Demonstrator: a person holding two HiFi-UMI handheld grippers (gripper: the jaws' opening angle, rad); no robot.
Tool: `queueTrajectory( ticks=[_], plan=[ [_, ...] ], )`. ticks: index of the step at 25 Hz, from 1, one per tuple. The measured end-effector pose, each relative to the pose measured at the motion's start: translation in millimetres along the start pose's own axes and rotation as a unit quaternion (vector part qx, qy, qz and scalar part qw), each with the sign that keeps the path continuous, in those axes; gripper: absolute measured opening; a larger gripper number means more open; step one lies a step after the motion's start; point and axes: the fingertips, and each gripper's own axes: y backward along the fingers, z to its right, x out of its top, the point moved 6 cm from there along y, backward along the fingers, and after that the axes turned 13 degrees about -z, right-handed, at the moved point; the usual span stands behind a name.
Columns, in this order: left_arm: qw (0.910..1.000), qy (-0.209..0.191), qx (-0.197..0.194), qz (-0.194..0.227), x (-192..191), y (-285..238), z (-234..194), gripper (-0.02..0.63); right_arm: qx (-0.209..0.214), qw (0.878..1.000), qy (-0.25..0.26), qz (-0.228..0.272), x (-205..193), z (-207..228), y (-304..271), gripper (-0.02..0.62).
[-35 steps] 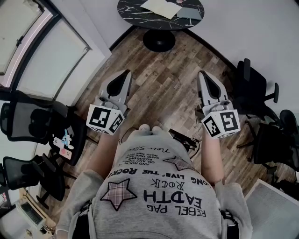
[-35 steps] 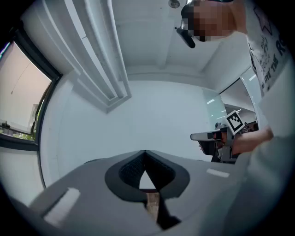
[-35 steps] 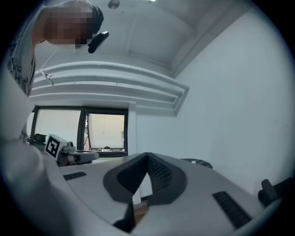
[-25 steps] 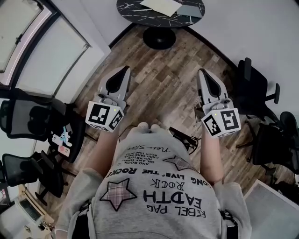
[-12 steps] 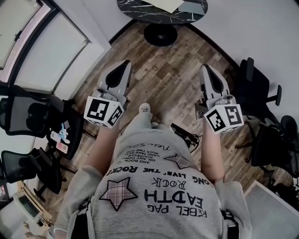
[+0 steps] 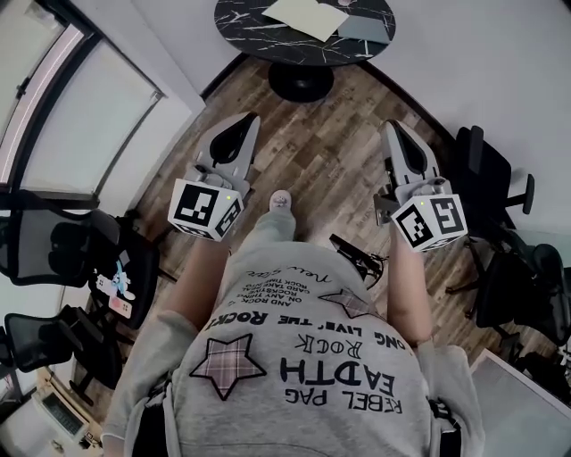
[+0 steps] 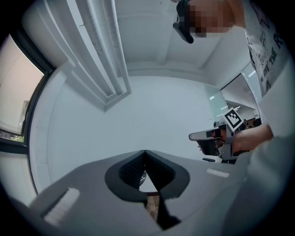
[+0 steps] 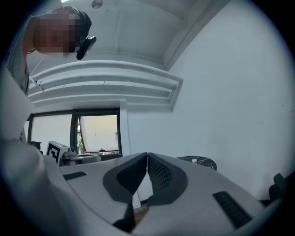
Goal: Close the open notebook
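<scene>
Currently, the grey left gripper and grey right gripper have jaws pressed together, empty, well apart from the open cream-paged notebook on the round black marble-patterned table.

premises: an office or meeting room. evidence: several black swivel chairs on castor bases stand along the left side, with more grouped at the right. a round black marble-pattern table on a pedestal base carries a notebook. floor is wood-look plank, walls plain white. a dark-framed window is fitted on one side.
</scene>
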Motion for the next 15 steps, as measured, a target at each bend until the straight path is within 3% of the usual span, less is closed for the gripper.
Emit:
queueTrajectory(
  ticks=[15],
  plan=[
    [0.9997,0.009,-0.021,-0.003,11.4,-107.8,-121.6,-0.003,-0.016,1.0,-0.008,-0.005,35.2,54.2,-142.2,0.012]
  ],
)
